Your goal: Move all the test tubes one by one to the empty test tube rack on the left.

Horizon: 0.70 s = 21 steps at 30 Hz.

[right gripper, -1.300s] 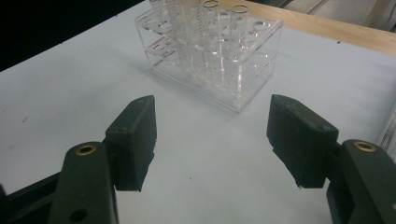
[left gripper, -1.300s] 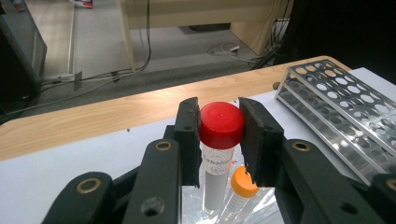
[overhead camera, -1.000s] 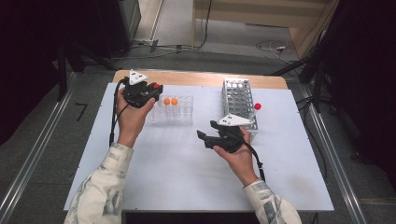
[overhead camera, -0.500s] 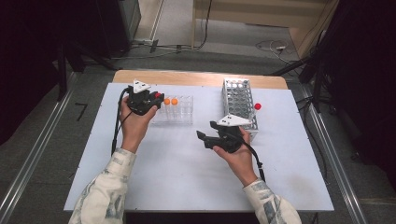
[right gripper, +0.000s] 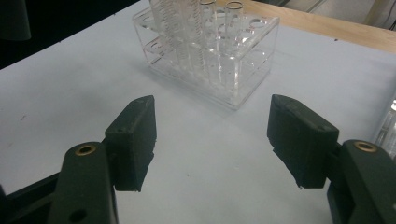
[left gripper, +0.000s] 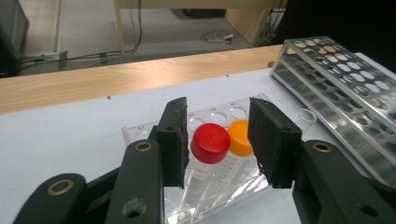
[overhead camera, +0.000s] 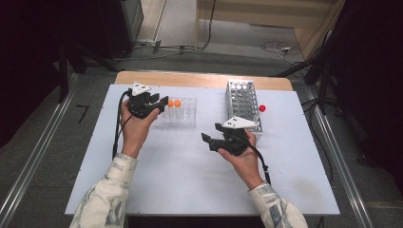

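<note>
From above, your white surface (overhead camera: 190, 175) carries a clear acrylic tube rack (overhead camera: 183, 114) at the left tongs (overhead camera: 159, 102). The right tongs (overhead camera: 209, 140) hover apart, wide and empty. In the left gripper view, the jaws have just been opening around the red-capped tube (left gripper: 209, 149), now seated beside the orange-capped tube (left gripper: 239, 140). Judged: release step; next, back off cleanly.
</note>
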### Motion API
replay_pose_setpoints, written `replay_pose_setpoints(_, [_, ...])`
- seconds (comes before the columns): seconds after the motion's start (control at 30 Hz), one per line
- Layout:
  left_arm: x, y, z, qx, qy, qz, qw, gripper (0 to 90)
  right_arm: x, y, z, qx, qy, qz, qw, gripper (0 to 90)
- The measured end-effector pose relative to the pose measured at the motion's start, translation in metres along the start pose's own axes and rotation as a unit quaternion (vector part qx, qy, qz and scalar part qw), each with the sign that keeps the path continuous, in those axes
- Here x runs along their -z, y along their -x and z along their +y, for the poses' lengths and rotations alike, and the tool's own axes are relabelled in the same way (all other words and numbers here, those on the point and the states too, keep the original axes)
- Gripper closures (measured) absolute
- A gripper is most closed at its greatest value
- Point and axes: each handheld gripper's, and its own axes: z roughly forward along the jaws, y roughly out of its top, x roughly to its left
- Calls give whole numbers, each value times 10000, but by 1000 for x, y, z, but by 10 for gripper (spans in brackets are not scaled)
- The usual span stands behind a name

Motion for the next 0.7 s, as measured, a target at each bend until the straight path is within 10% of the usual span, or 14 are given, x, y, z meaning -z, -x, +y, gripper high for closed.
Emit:
replay_pose_setpoints(0.3, [15, 3, -13, 228, 74, -293, 9993, 308, 18, 13, -3, -34, 87, -186, 9998, 305])
replay_pose_setpoints(0.7, [26, 8, -19, 208, 80, -347, 9991, 259, 54, 48, -15, -277, 201, -648, 9973, 281])
